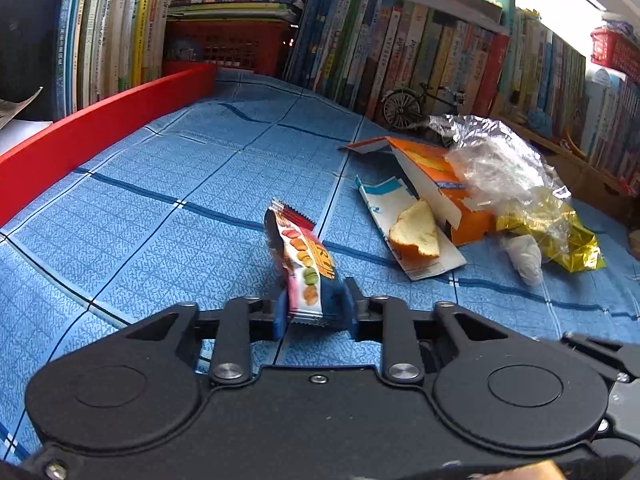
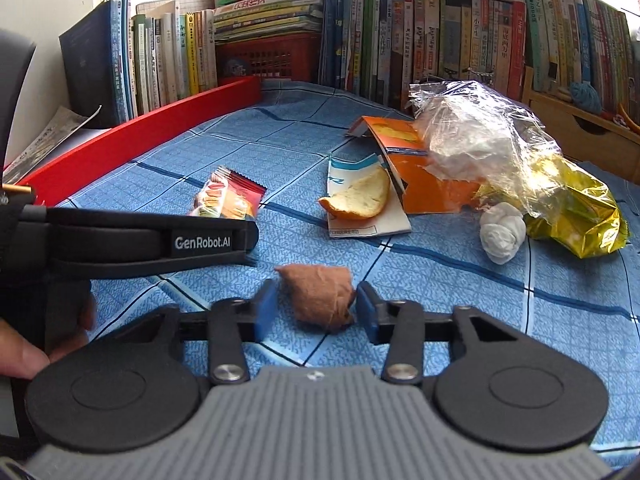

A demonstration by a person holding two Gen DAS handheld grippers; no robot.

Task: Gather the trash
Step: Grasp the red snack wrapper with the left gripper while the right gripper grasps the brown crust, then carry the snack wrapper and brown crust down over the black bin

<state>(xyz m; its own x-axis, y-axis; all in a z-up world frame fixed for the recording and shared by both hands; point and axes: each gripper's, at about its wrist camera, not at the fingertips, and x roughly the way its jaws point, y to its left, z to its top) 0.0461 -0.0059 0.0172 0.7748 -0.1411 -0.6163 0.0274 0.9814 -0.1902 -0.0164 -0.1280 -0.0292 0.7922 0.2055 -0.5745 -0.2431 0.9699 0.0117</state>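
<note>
Left wrist view — snack wrapper (image 1: 303,268) pinched between blue fingers (image 1: 281,314).

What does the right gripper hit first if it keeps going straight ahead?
The brown crumpled wad, already sitting between the open fingers of the right gripper. Past it, probably the orange peel on the blue-and-white carton piece; depth unclear.

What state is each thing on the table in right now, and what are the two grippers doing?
left gripper: shut on the snack wrapper
snack wrapper: pinched at one end, standing up
right gripper: open around the brown wad
brown wad: crumpled, on the cloth
orange carton: torn open, flattened
orange peel: loose on white card
clear plastic bag: crumpled
white tissue: balled up
</note>
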